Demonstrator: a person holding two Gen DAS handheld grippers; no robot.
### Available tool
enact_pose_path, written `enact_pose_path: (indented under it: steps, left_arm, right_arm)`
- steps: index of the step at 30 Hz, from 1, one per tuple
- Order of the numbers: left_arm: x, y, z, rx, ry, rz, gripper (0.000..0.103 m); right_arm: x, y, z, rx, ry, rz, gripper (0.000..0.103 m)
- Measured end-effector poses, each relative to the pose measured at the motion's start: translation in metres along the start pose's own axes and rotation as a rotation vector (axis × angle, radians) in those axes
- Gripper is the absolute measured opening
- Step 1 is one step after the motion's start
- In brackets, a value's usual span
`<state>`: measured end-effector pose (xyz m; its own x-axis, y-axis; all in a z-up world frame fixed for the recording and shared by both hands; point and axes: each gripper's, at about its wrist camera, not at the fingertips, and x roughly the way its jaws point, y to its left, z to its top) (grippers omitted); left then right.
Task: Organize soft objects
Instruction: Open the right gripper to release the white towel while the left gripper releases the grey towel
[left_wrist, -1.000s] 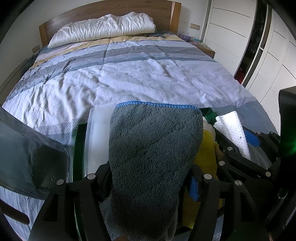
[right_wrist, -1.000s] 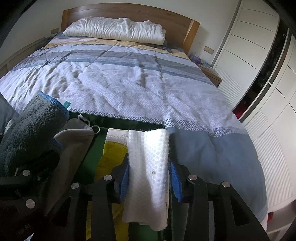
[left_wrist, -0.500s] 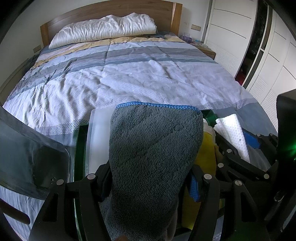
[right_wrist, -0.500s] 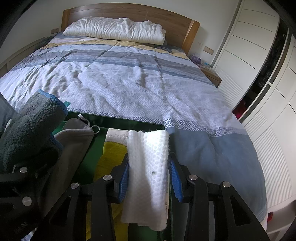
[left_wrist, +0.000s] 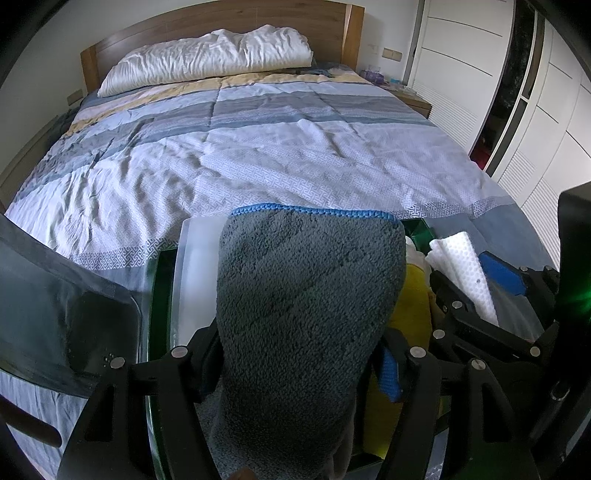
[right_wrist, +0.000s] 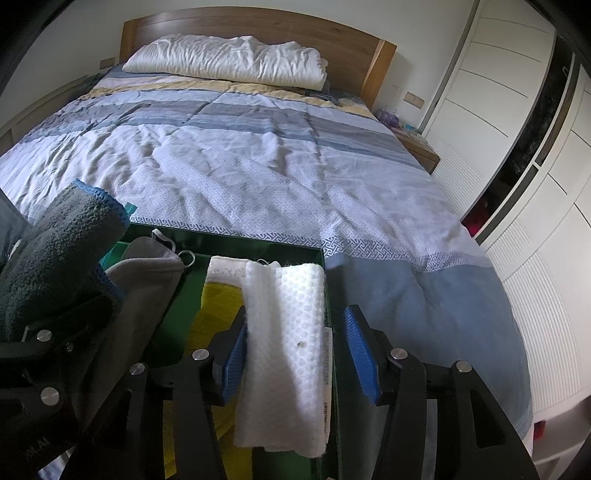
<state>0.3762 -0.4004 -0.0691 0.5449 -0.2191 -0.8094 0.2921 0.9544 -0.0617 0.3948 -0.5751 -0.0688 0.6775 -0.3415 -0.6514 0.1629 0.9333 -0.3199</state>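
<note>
Gray towel pinched in your left gripper over the green bin on the bed, wardrobe beside, right gripper spread wide around the white cloth, right view alone showing a gray pouch.

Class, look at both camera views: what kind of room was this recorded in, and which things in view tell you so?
Almost certainly a home bedroom. A large bed with a wooden headboard and a white pillow fills both views, and white wardrobe doors line the right-hand wall.

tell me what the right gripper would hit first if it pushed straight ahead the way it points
Probably the far wall of the green box, just beyond the white cloth between the open right gripper; past that lies the bed quilt. Depth is unclear.
</note>
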Motion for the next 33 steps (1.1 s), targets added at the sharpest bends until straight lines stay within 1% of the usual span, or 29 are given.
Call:
enact_pose_path:
  steps: [10,12,15,16,33]
  left_arm:
    - [0.0004,-0.0001,0.0005,-0.002,-0.001,0.0,0.062]
    - [0.0003,-0.0002,0.0004,-0.001,-0.001,0.002,0.062]
    - [0.0004,-0.0003,0.0015,-0.003,-0.002,0.002,0.062]
    - [0.0006,-0.0003,0.0011,-0.005,-0.001,0.002,0.062]
    - [0.0022,0.0013,0.004,-0.011,0.002,0.002,0.062]
  right_arm:
    - [-0.0002,-0.0005,-0.0002,0.003,-0.001,0.002,0.051]
    - [-0.0009,-0.001,-0.0004,0.007,-0.003,0.002,0.054]
    - [-0.0026,-0.0024,-0.0002,0.014,-0.008,0.001,0.065]
    - [-0.003,-0.0033,-0.0001,0.017,-0.01,0.001,0.067]
    - [-0.0043,-0.004,0.0001,0.018,-0.015,0.0,0.071]
